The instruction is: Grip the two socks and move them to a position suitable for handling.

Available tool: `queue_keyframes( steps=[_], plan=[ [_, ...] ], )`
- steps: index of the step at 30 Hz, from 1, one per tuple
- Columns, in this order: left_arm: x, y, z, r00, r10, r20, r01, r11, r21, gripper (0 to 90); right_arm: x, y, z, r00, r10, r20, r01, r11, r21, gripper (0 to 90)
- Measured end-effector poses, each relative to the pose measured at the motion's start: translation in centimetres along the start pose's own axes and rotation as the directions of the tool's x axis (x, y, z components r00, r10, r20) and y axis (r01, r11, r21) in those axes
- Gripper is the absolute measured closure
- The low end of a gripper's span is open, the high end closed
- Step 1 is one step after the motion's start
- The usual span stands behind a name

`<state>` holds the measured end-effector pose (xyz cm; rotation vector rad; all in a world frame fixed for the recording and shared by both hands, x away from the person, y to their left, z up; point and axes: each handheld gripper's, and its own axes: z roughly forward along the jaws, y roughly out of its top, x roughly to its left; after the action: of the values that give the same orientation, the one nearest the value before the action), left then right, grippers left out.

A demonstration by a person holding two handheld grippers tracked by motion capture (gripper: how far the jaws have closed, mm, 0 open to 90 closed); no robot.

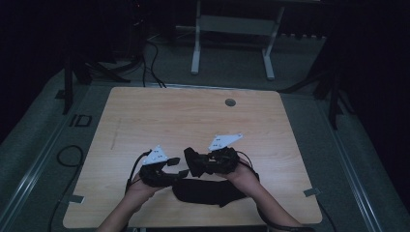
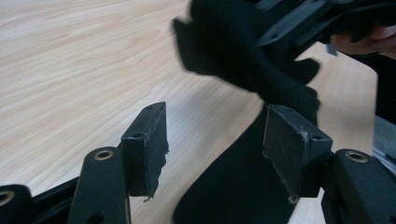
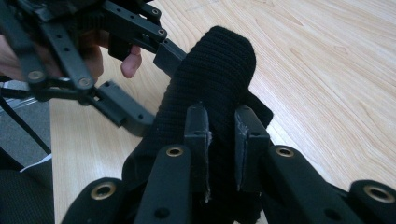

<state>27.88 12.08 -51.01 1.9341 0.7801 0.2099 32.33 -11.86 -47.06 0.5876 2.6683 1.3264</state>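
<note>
Pinched between the right gripper [image 3: 219, 140] jaws, a fold of black knit cloth [image 3: 215, 70] is held up just ahead of the open left gripper [image 2: 219, 140], whose jaws straddle its hanging end without contact.

A black knitted cloth [image 3: 215, 79] is bunched and lifted at one end, the rest trailing onto the wooden worktop [image 1: 193, 116] near its front edge.
</note>
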Motion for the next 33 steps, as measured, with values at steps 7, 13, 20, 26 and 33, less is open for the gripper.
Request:
queue_keyframes(
  steps=[7,13,20,26,33],
  plan=[
    [-1.0,1.4,1.0,0.9985,0.03,0.045,-0.03,0.9995,0.001,45.1,-0.1,-0.6,-0.4,0.9997,0.014,-0.02,-0.014,1.0,-0.01,76.8],
    [-1.4,1.7,1.6,0.9971,0.053,0.055,-0.054,0.9984,0.014,67.2,-0.2,-0.9,-0.7,0.9999,0.015,-0.005,-0.016,1.0,-0.02,76.8],
    [-1.2,1.8,1.7,0.998,0.04,0.049,-0.042,0.9988,0.025,86.4,-0.7,-1.2,-1.6,0.9996,0.028,-0.009,-0.028,0.999,-0.035,76.6],
    [-1.3,2.0,1.5,0.9978,0.046,0.049,-0.047,0.9987,0.021,86.3,-1.2,-1.4,-2.4,0.9987,0.042,-0.031,-0.043,0.998,-0.053,76.3],
    [-0.6,2.1,0.8,0.9995,0.03,-0.011,-0.029,0.999,0.033,87.1,-2.0,-1.6,-3.8,0.9979,0.065,0.001,-0.065,0.995,-0.079,82.7]
  ],
)
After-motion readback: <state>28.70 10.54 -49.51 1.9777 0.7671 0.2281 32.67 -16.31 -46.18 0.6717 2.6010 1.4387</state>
